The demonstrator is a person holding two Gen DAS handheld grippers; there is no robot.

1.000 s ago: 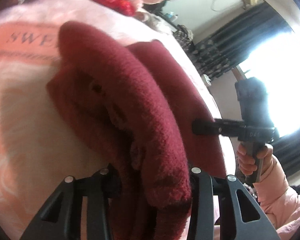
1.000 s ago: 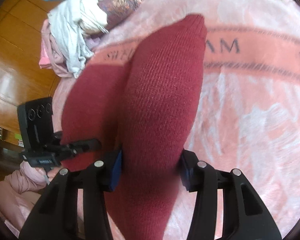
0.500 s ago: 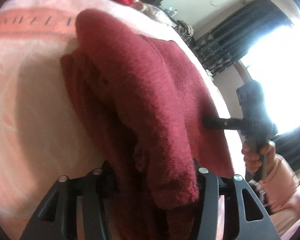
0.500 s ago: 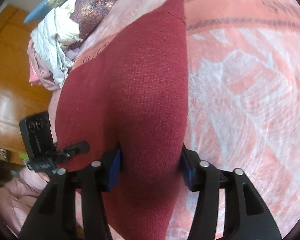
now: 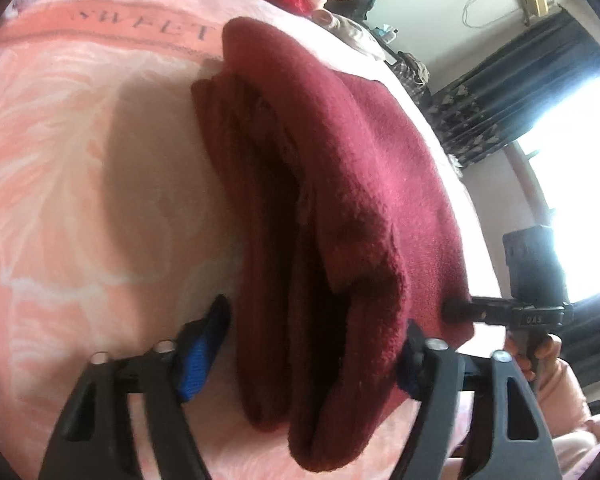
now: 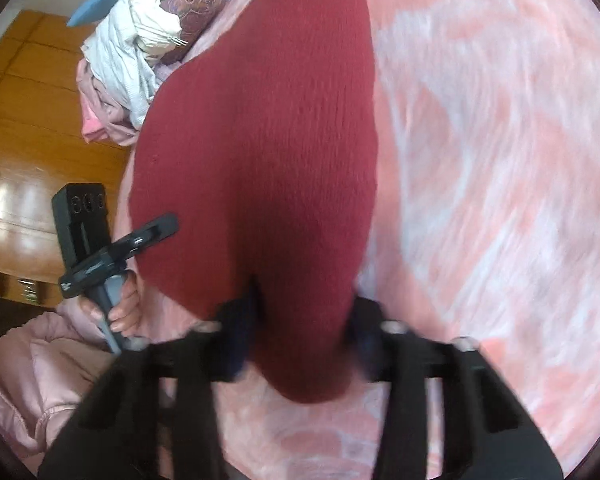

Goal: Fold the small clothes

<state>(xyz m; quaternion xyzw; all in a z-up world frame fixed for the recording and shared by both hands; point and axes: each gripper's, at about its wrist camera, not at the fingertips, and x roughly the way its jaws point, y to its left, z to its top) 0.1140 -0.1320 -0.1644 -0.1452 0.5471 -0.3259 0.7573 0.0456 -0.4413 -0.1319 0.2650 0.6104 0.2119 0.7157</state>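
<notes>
Daylight is blowing out the window at right, the maroon knit is casting a soft shadow leftward, and motion blur is smearing the right wrist view's blanket

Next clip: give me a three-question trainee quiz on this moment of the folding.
1. True or false: the right gripper is clamped on the maroon knit garment.
2. Multiple choice: the word printed on the pink blanket reads A) SWEET B) HOME C) LOVE.
3. Fill in: the left gripper has its jaws ____, one blue pad clear of the fabric.
Key: 1 true; 2 A; 3 open.
</notes>
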